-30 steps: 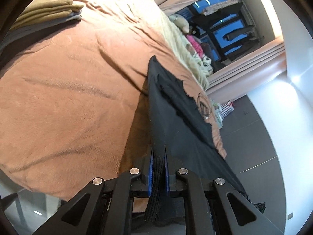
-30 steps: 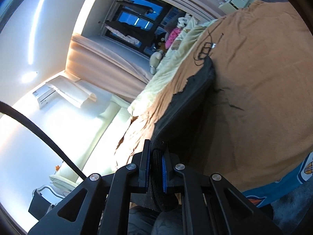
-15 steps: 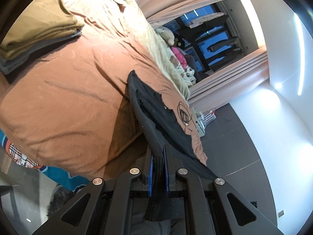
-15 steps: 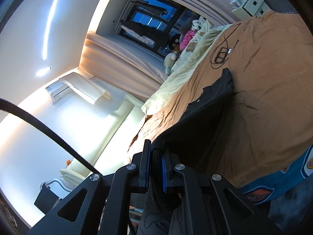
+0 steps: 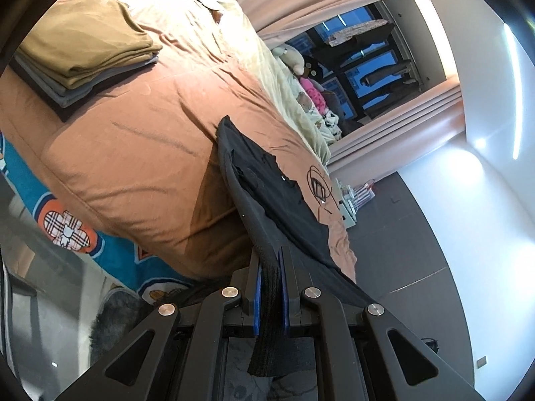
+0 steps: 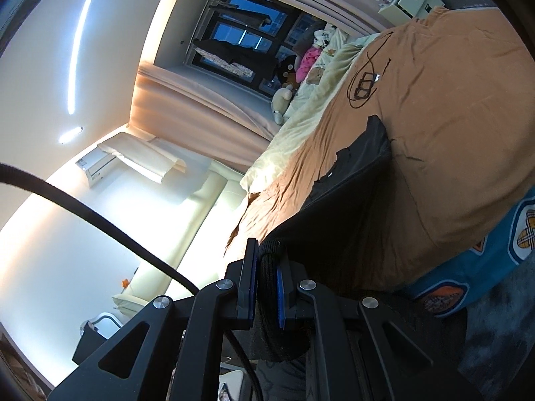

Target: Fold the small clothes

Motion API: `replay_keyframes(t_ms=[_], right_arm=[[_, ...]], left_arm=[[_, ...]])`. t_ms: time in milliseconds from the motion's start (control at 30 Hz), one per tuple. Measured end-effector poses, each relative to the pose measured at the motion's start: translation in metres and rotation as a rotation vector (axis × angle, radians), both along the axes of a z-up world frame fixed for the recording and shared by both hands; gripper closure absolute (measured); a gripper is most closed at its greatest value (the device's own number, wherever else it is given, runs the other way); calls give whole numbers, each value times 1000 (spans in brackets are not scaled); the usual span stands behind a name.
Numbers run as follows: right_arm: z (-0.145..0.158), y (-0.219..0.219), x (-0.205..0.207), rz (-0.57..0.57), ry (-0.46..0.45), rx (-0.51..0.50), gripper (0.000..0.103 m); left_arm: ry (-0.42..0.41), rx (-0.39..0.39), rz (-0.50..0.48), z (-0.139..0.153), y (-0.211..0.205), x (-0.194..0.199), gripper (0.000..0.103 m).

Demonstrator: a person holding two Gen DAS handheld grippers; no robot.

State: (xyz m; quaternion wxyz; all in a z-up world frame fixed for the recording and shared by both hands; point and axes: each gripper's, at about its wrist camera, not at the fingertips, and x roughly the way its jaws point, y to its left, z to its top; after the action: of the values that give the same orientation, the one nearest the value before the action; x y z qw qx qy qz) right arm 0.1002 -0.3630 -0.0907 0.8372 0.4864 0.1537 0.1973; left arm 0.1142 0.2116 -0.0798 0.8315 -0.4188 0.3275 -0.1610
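In the left wrist view the garment (image 5: 267, 193) runs from the clamped left gripper (image 5: 270, 295) at 6 o'clock up toward the centre, draped over the edge of the bed (image 5: 140, 153) — which fills 9 to 12 o'clock. A stack of folded clothes (image 5: 83, 46) lies on the bed at 10 o'clock, well apart from the garment. A coiled cable (image 5: 319, 188) rests on the bed just right of the garment. The window (image 5: 364, 63) stands behind the bed at 1 o'clock.
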Motion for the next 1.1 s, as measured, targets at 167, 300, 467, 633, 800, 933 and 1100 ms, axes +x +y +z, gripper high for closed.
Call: replay_keyframes(t_ms=[167,300,467,633,800,933,1100], right_arm=[[2,-3,-7,8,-32,10,97],[-8,-8,0,7,-34,21,97],[-16,-15,21,1,-11,24,97],[-10,-25,49,3,-2,43,97],[-2,-34,81,-7,-1,47,97],[1,-40,110,-4,-4,59,97],[12,-41,151,3,-17,57,97]], left_arm=[[-31,-16,1,12,5,-21,94],[-33,-18,-6,19,5,-24,94],[-32,-9,-18,23,3,-9,94],[-22,-2,-14,28,4,20,94],[-21,23,-29,44,-1,60,94],[-33,53,-36,61,-7,95,94],[-33,75,-32,72,-13,132,94]])
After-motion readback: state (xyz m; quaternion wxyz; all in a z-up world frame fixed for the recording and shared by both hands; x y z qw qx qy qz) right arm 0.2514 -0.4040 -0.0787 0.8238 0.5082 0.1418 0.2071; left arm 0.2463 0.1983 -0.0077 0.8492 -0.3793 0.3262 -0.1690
